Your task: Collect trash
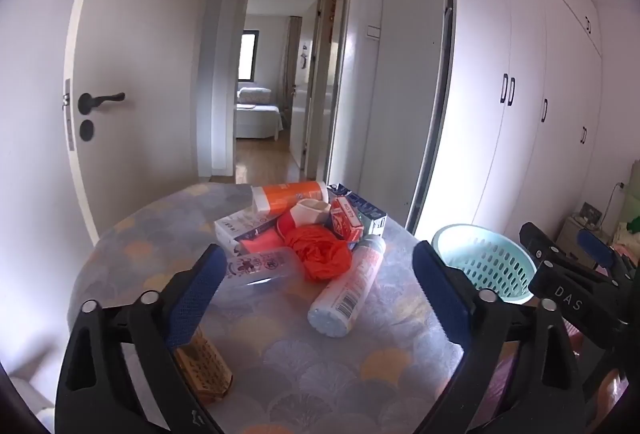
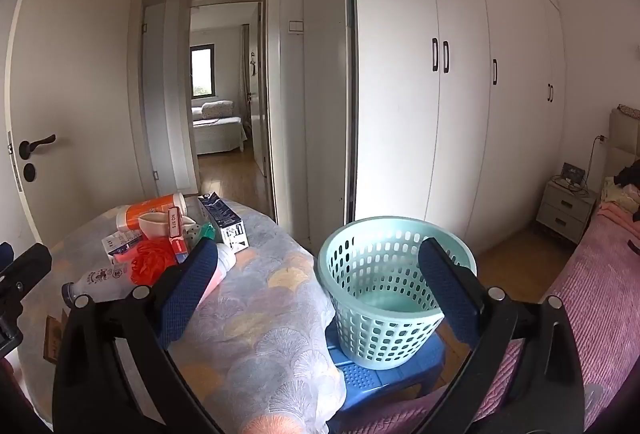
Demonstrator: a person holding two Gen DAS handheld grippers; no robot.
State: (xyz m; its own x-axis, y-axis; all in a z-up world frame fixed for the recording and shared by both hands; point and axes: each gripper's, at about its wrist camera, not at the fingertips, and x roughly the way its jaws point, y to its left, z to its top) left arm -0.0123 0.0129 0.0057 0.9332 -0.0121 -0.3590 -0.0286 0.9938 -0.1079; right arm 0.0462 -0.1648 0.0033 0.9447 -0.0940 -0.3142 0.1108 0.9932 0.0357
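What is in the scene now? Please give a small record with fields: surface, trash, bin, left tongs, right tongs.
surface: round table with patterned cloth
trash: pile of cartons, bottles and orange bag on the table's far side; white spray can lying nearest
bin: mint basket, empty, on blue stool beside the table
left tongs: open, holding nothing, facing the pile
right tongs: open, holding nothing

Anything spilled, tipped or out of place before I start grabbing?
Nothing spilled. The trash lies heaped on the table: the white spray can and clear bottle on their sides. The basket stands upright on a blue stool, empty.
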